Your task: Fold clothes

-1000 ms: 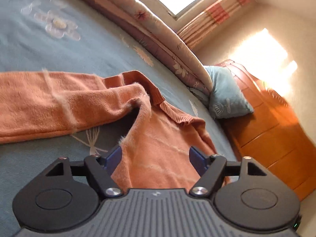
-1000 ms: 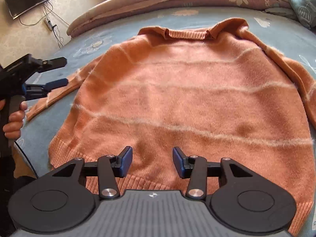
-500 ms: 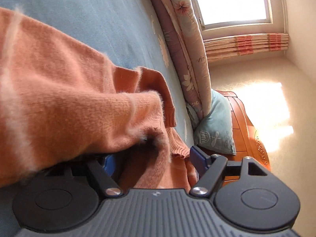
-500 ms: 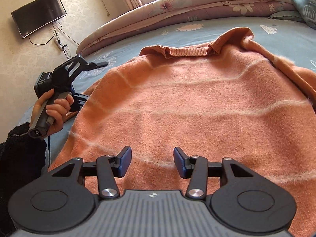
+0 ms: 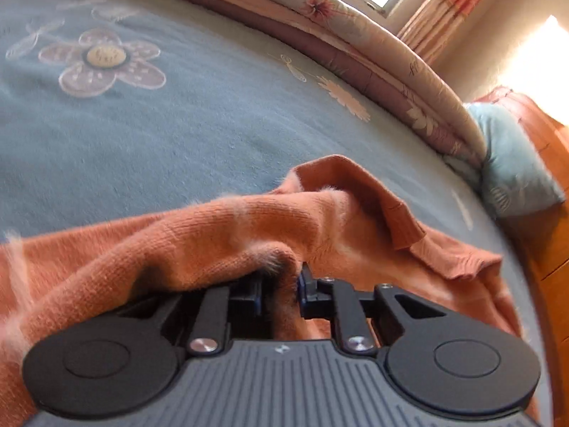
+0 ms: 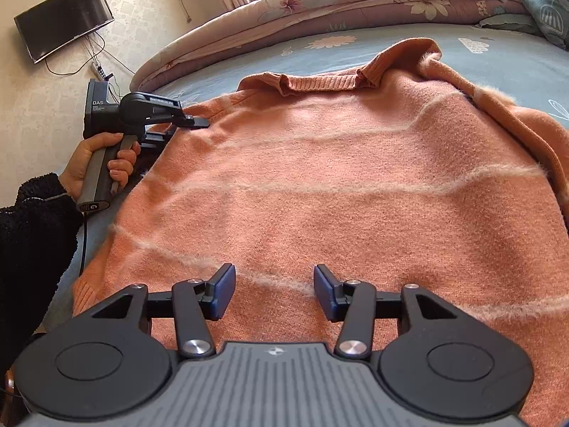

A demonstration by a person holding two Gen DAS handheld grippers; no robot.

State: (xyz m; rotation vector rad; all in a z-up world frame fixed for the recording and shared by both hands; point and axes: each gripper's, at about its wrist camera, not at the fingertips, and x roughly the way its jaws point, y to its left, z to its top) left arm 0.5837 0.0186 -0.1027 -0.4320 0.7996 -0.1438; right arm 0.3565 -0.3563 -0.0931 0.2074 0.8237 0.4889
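Observation:
An orange sweater (image 6: pixel 355 195) with pale fuzzy stripes lies spread flat on the bed, collar toward the far side. In the left wrist view a bunched fold of the sweater (image 5: pixel 213 242) near the shoulder runs between the jaws of my left gripper (image 5: pixel 279 284), which are closing and pinch the knit. The right wrist view shows that left gripper (image 6: pixel 185 121) at the sweater's left shoulder edge, held by a hand (image 6: pixel 103 163). My right gripper (image 6: pixel 274 284) hovers open over the lower body of the sweater, nothing between its pads.
The blue flowered bedspread (image 5: pixel 177 124) surrounds the sweater. A rolled floral quilt (image 5: pixel 373 60) lines the far edge, with a light blue pillow (image 5: pixel 512 167) beside wooden furniture (image 5: pixel 547 249). A black sleeve (image 6: pixel 32 231) and a wall television (image 6: pixel 64 39) are at left.
My left gripper has swung in to the sweater's shoulder fold and closed from wide open onto the fabric. The right gripper has edged slightly forward and down over the sweater, still open.

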